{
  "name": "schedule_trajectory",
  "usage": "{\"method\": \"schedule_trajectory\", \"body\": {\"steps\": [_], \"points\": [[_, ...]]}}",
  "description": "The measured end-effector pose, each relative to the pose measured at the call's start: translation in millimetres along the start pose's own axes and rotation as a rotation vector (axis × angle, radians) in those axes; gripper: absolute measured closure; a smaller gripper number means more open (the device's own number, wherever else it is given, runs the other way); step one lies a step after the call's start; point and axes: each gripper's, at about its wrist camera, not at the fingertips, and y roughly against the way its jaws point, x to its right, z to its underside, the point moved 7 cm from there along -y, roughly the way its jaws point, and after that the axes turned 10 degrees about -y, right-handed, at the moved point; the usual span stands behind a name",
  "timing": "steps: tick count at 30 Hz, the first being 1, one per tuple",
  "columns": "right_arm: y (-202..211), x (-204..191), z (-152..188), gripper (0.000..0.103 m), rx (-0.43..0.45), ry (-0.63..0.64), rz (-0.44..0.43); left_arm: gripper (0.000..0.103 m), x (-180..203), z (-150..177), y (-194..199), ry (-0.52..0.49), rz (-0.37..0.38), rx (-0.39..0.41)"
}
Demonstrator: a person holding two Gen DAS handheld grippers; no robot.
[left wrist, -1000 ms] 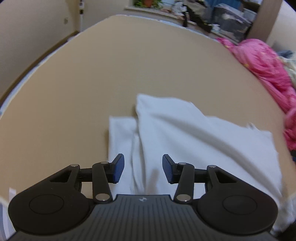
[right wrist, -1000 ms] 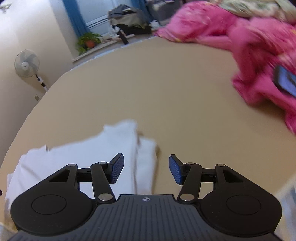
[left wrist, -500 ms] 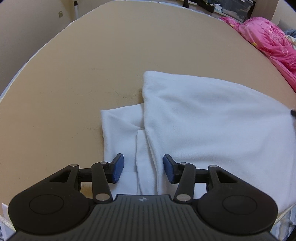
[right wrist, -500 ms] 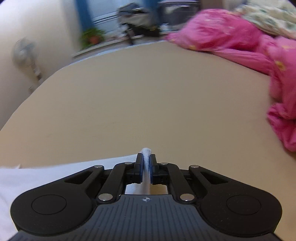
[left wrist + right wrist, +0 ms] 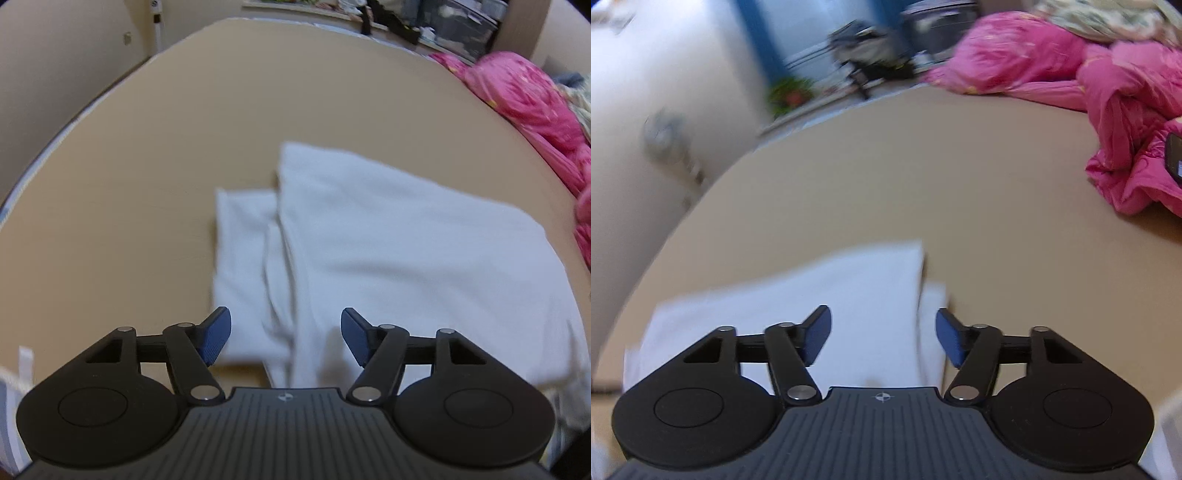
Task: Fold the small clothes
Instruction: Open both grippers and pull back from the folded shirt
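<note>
Tan bed (image 5: 258, 110) fills both views; a pink quilt (image 5: 1126, 110) is heaped along its far right side, well apart from my work. On the bed lies the white garment (image 5: 406, 258), partly folded: a broad top layer doubled over, with a narrower strip (image 5: 240, 240) sticking out from under it on the left. In the right wrist view the same garment (image 5: 831, 295) shows a squared corner near the middle of the bed, a sliver of lower layer just beside it. My left gripper (image 5: 286, 341) hangs above the near edge where strip meets top layer; its jaws are opening, nothing pressed between the pads, cloth only below them. My right gripper (image 5: 882, 343) hovers over the garment's right corner, jaws also opening and empty. Both views are blurred, so I cannot tell the edges exactly. Risks as I judge them: biting only the top layer, so the next fold drags it off the strip and the stack skews; grabbing too deep and bunching the ridge of creases by the left pads; uneven lift between my two hands, leaving the corners mismatched.
</note>
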Motion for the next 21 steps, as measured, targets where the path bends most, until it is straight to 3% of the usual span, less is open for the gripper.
{"method": "schedule_trajectory", "body": {"steps": [4,6,8,13,15,17,21], "points": [[-0.4,14.2,54.7,0.037,-0.122,0.084,0.111,0.025,15.2,32.4,-7.3,-0.087,-0.045,-0.079],[-2.1,24.7,63.9,0.037,-0.142,0.1,0.199,0.025,13.5,49.6,-19.6,-0.147,-0.092,-0.164],[14.4,35.1,59.6,0.037,-0.139,0.041,0.229,0.024,7.1,54.2,-13.2,-0.143,-0.122,-0.172],[95.3,16.9,43.5,0.035,-0.028,-0.012,0.125,0.019,3.2,50.3,48.3,-0.061,-0.14,-0.059],[122.3,2.3,40.2,0.028,0.026,0.005,0.078,0.013,14.3,51.1,79.8,-0.05,-0.157,-0.004],[148.8,-18.4,45.9,0.024,0.065,0.024,0.04,0.001,29.0,54.2,110.1,-0.031,-0.175,0.031],[190.9,-55.1,59.7,0.012,0.098,0.014,-0.028,0.0,61.2,71.1,155.3,-0.016,-0.188,0.072]]}}
